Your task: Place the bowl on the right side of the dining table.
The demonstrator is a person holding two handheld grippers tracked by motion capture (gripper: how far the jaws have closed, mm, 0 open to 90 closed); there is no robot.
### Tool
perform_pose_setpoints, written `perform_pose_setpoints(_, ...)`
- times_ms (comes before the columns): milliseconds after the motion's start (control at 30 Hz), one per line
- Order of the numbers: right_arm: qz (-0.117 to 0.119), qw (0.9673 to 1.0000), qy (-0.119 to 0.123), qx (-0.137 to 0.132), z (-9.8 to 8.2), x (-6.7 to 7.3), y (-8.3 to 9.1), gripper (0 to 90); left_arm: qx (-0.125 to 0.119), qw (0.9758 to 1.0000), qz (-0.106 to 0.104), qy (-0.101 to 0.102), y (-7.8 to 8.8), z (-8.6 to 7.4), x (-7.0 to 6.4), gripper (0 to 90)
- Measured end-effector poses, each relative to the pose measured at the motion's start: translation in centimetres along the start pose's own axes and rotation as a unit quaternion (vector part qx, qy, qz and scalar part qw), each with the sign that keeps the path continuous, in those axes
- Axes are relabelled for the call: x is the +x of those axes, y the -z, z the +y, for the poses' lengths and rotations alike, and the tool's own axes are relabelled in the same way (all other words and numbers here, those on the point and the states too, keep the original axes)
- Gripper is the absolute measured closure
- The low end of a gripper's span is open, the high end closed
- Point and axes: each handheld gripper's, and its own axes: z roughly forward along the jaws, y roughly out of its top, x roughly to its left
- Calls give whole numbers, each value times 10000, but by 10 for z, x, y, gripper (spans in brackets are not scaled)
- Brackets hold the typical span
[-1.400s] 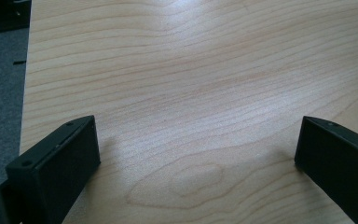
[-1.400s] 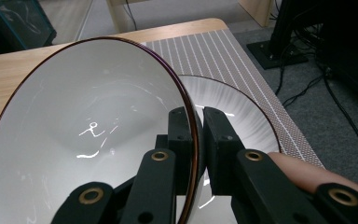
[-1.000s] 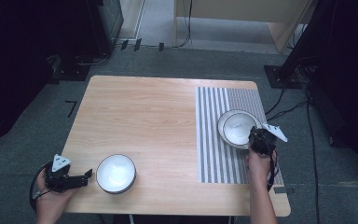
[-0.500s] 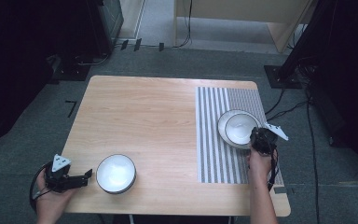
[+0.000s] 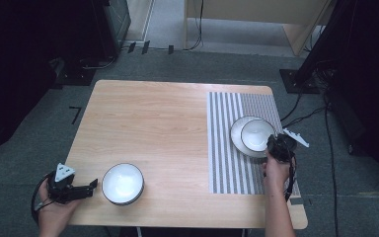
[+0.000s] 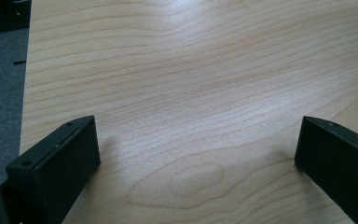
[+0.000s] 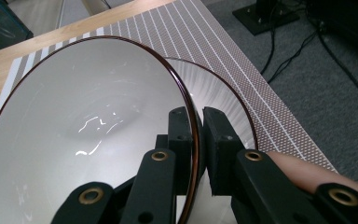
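Note:
On the striped mat [image 5: 227, 163] at the table's right, my right gripper [image 5: 275, 146] is shut on the near rim of a white bowl [image 5: 256, 134]. The bowl sits tilted over a wider white dish [image 5: 237, 137]. In the right gripper view the bowl's dark rim [image 7: 84, 126] runs between the two jaws of the right gripper [image 7: 198, 116], and the dish [image 7: 219, 93] shows behind it. At the front left, my left gripper [image 5: 91, 186] stands open just left of a second white bowl [image 5: 123, 183], not touching it. In the left gripper view, bare wood lies between the wide-apart jaws of the left gripper [image 6: 196, 140].
The wooden table [image 5: 148, 123] has bare wood across its middle and back. Cables [image 5: 301, 106] and stand bases lie on the floor beyond the right and far edges. The left gripper is at the table's front left corner, near the edge.
The bowl in my right gripper has shifted slightly right and tipped off centre over the dish beneath. The left gripper and the left bowl have not moved.

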Motion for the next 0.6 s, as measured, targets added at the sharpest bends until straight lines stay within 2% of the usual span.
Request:
perform_pose_setpoints(100, 120, 9997, -155, 145, 2, -3, -3, 834, 0, 10000, 0, -1, 0, 0, 0, 0)
perform_pose_setpoints(267, 122, 9987, -391, 293, 5, -6, -7, 830, 0, 10000, 0, -1, 0, 0, 0, 0)
perform_pose_setpoints(600, 79, 9974, -599, 398, 8, -7, -16, 821, -3, 10000, -2, 2, 0, 0, 0, 0)
